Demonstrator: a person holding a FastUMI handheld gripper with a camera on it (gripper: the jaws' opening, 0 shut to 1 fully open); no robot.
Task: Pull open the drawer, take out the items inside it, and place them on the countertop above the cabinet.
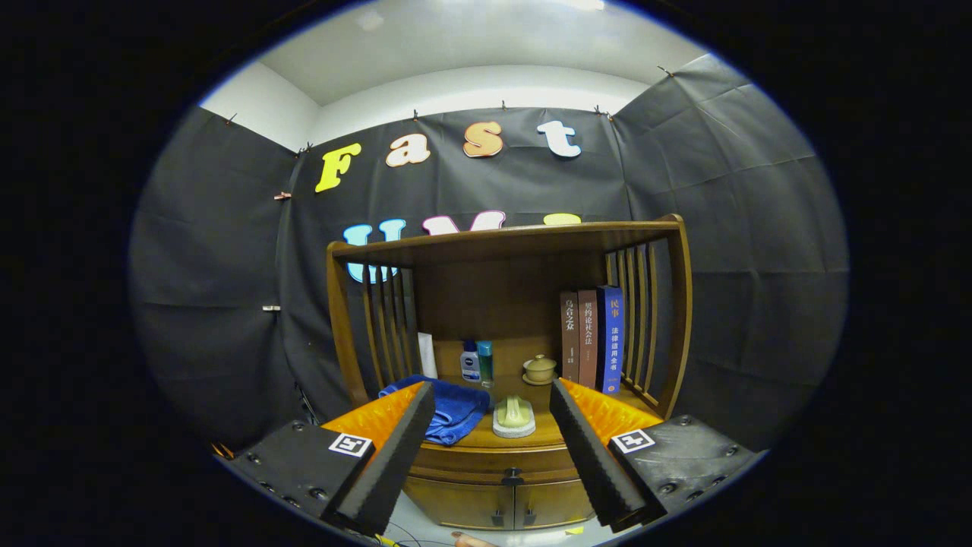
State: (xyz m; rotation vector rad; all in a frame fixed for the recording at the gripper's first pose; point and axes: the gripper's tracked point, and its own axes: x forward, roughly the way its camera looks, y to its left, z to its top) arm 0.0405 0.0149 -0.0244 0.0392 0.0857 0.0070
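A wooden cabinet [509, 456] stands ahead of me, its drawer [497, 460] shut, with a dark knob [512, 477] on the drawer front. The countertop [474, 439] above the drawer carries a blue towel [454, 410] and a pale scrubbing brush [514, 417]. My gripper [492, 395] is open and holds nothing. Its two black ribbed fingers [395, 456] frame the brush and the drawer knob, which lie some way beyond the tips. What lies inside the drawer is hidden.
At the back of the countertop are a white tube [427, 355], two small bottles [477, 362], a small lidded pot [540, 369] and three upright books [594, 338]. Slatted sides and a top shelf [501, 235] enclose it. Two lower doors [501, 507] sit under the drawer.
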